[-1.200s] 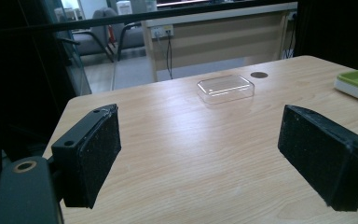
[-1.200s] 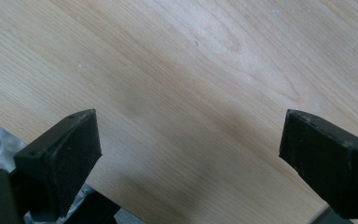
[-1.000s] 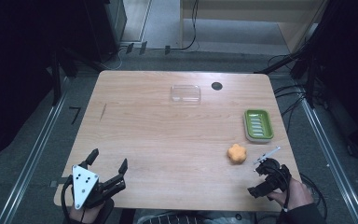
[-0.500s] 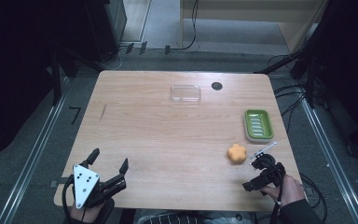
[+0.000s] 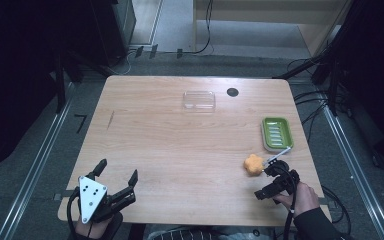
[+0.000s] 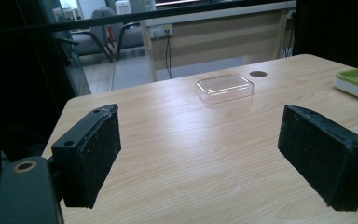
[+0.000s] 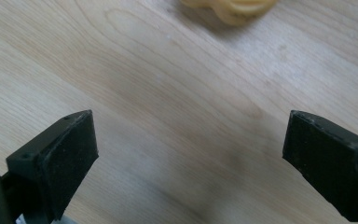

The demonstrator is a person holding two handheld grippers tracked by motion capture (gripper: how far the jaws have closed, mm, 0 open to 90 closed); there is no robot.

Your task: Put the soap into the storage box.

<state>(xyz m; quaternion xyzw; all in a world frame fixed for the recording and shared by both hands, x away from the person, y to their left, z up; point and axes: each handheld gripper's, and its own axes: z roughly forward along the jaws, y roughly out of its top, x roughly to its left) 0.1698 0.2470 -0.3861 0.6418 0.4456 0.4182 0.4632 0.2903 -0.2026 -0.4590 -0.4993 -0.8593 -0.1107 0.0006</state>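
1. The orange flower-shaped piece (image 5: 253, 164) is lying on the table (image 5: 180, 150) near its right front edge, just in front of the green ridged dish (image 5: 277, 132) and apart from it. In the right gripper view its pale lobed edge (image 7: 230, 8) is showing at the top, blurred.
2. The right gripper (image 5: 272, 180) is sitting just beside the piece on the near side, not touching it. Its jaws are standing spread wide with bare wood between them, and they have just been opening the last little bit.
3. The left gripper (image 5: 117, 185) is resting at the front left corner, well apart from the piece, jaws spread and holding nothing. A clear plastic lid (image 6: 224, 87) is lying far ahead of it.
4. The piece is looking small, matte and rounded. I am judging it light and probably soft, like a sponge or a moulded soap, though the pictures are not settling which.
5. If soft, it is likely giving under the pads, so a moderate squeeze should do.
6. The lobes are offering uneven faces, so taking hold across the middle, with the pads on two opposite sides and low near the table, seems safest.
7. A light thing like this may be sliding away if only one pad meets it first.
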